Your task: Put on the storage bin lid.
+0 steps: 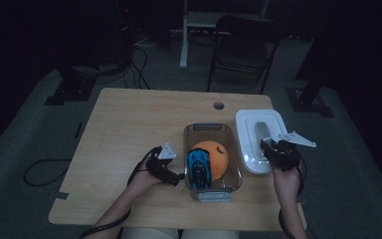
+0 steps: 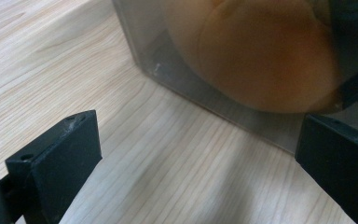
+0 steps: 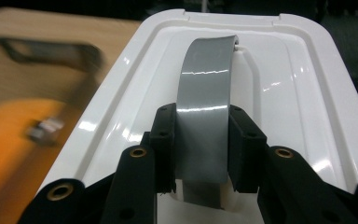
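Wooden worktop (image 1: 129,129) with a round cable hole (image 1: 219,105) near its far edge; beyond it, a dark folding chair (image 1: 243,45) on grey carpet (image 1: 30,134), with black cables (image 1: 139,64) trailing there.

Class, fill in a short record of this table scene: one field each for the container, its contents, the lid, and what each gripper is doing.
container: clear plastic box, open, on the wooden table
contents: orange ball and blue toy car
lid: white lid right of the box, with a grey handle
right gripper: jaws shut on the grey handle
left gripper: jaws open, at the box's left wall, holding nothing
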Motion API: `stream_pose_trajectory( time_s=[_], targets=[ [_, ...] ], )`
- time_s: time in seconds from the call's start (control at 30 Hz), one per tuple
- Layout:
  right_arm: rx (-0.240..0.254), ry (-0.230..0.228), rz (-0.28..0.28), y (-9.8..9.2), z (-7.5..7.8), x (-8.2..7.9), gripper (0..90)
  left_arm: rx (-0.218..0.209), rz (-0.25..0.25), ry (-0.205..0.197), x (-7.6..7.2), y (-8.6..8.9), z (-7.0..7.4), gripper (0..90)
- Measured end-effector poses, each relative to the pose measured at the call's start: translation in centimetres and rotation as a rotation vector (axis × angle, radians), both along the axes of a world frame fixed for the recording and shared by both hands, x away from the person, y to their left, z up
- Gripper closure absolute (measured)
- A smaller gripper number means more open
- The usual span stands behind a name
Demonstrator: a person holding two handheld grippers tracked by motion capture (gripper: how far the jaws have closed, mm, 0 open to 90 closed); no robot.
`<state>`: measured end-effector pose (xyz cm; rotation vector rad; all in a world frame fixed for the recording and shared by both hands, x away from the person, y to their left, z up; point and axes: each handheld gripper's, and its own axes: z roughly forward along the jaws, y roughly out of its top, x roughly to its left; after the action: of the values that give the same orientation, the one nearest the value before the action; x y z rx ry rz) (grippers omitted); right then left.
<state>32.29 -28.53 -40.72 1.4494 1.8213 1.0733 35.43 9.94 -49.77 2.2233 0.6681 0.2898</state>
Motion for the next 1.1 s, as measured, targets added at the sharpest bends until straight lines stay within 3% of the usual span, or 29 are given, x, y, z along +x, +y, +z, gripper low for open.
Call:
stream_pose_trajectory(
  time_s=[0.03,0.07,0.17,0.33,0.47,0.67,0.87,1.1],
  targets=[
    [0.000,0.000,0.000,0.0,0.0,0.0,67.4,0.000,0.000,0.000,0.0,0.0,0.0,0.8],
    [0.010,-0.046,0.034,0.8,1.8,-1.4,67.4,-0.002,-0.009,-0.001,-0.1,-0.5,0.0,0.8],
    [0.019,-0.075,0.066,1.5,3.2,-2.5,67.4,0.002,-0.031,0.002,-0.2,-1.5,-0.1,0.8],
    [0.030,-0.114,0.119,2.8,4.6,-4.2,67.4,0.033,-0.065,-0.003,-0.4,-3.1,0.1,0.8],
    [0.037,-0.120,0.164,3.8,5.0,-5.0,67.4,0.038,-0.075,-0.005,-0.4,-4.1,0.2,0.7],
    [0.007,-0.099,0.248,6.0,4.7,-5.1,67.4,0.042,-0.124,-0.004,-0.8,-5.9,0.0,0.7],
    [0.001,-0.052,0.307,7.7,3.2,-4.5,67.4,0.021,-0.083,0.024,-0.6,-5.1,-0.8,0.8],
    [-0.002,-0.006,0.342,8.8,1.8,-3.8,67.4,0.021,-0.077,0.026,-0.9,-4.2,-0.8,0.8]
  ],
)
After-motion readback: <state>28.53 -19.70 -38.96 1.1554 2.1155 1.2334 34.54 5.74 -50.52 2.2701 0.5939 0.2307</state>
